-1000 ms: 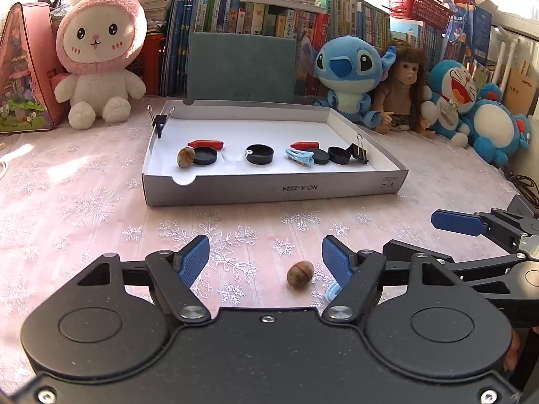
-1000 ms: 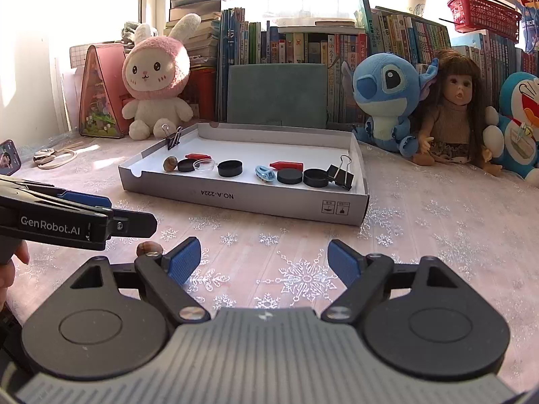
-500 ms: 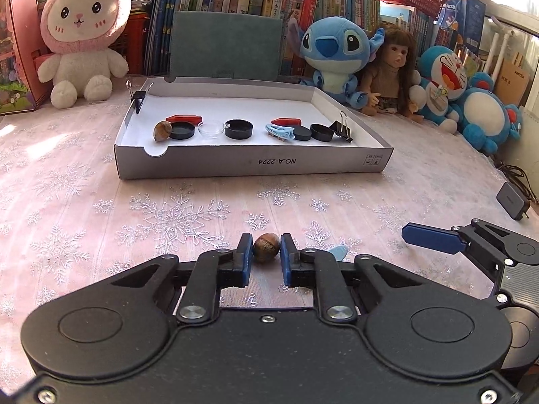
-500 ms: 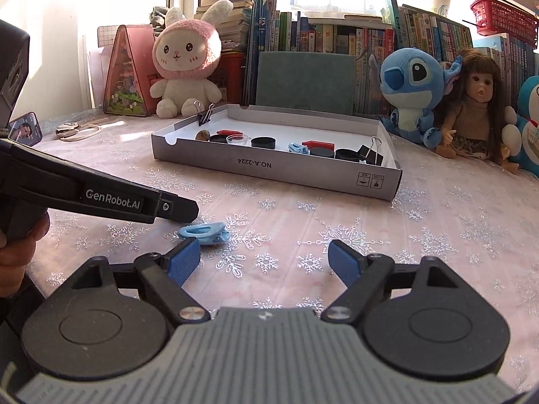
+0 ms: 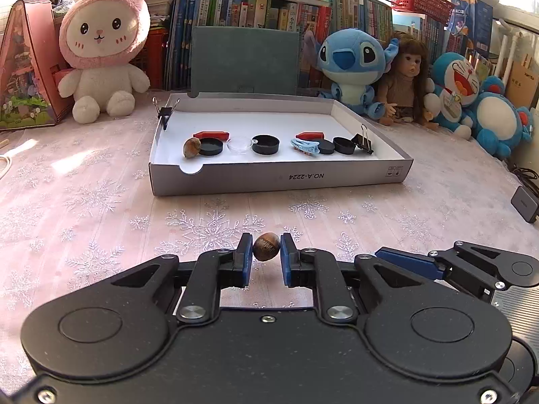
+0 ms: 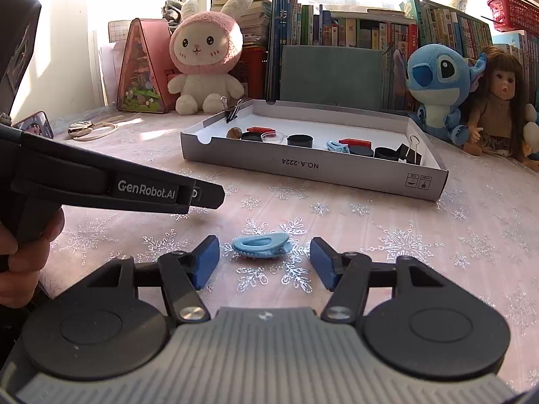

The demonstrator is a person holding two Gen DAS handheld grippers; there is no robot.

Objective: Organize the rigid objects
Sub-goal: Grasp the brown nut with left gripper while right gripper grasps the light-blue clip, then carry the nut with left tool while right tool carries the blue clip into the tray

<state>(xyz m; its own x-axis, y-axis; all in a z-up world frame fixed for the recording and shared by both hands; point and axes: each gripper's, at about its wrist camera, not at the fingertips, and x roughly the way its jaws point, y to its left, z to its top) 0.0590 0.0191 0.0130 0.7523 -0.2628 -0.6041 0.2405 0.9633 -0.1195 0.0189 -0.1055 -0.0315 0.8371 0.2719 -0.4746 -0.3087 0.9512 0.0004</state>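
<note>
My left gripper (image 5: pixel 266 248) is shut on a small brown nut (image 5: pixel 266 251), held just above the tablecloth. A light blue hair clip (image 6: pixel 261 245) lies on the cloth between the fingers of my right gripper (image 6: pixel 264 256), whose jaws are closing; the pads do not touch it. Farther back stands the grey cardboard tray (image 5: pixel 279 178), also the tray (image 6: pixel 313 168) in the right wrist view. It holds a second nut (image 5: pixel 191 147), black caps (image 5: pixel 265 144), red pieces (image 5: pixel 211 134), a clear dish (image 5: pixel 239 143), a blue clip (image 5: pixel 305 145) and binder clips (image 5: pixel 363 138).
Plush toys, a doll (image 5: pixel 406 77) and a row of books line the back edge. A pink house-shaped box (image 6: pixel 141 67) stands at the left. The left gripper's body (image 6: pixel 111 185) and a hand (image 6: pixel 23 252) reach in from the left. A dark device (image 5: pixel 525 202) lies at the right.
My left gripper shut on the nut and keeps it. My right gripper moved over to the blue hair clip, which now lies between its fingers, and its jaws have narrowed.
</note>
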